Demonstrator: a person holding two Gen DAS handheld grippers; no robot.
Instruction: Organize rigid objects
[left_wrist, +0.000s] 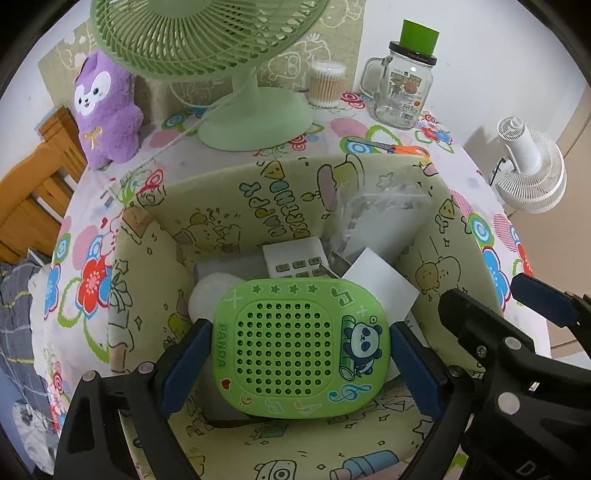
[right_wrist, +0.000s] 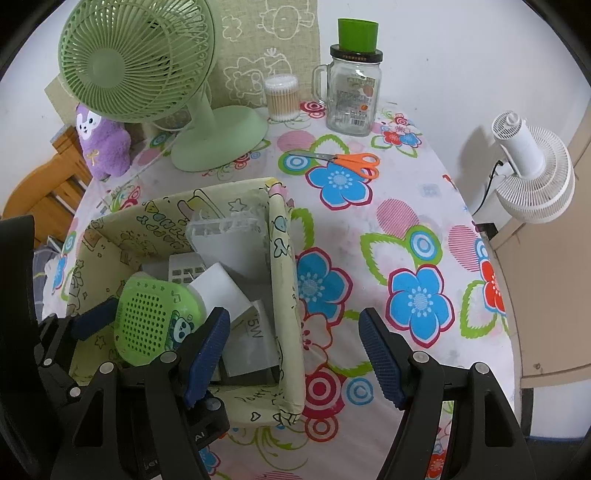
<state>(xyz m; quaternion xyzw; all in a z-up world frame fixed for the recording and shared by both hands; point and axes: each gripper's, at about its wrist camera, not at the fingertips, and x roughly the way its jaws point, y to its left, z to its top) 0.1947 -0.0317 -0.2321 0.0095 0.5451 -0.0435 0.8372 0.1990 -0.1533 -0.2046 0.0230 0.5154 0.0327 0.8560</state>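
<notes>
while clamped in left gripper (left_wrist: 301, 354), panda case (left_wrist: 299, 349) over basket (left_wrist: 236, 192)

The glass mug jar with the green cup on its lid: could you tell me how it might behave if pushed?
The glass jar looks empty, so it is probably light and would slide. It is tall and narrow, so a high push might tip it. The green cup seems to sit loose on the lid and could topple off.

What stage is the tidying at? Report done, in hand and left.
Done: the fabric storage box already holds a white block, a keyed device and plastic packaging. In hand: the left gripper grips the green panda case over the box, not yet released. The right gripper is open and empty. Possibly left: the orange scissors on the tablecloth.
</notes>
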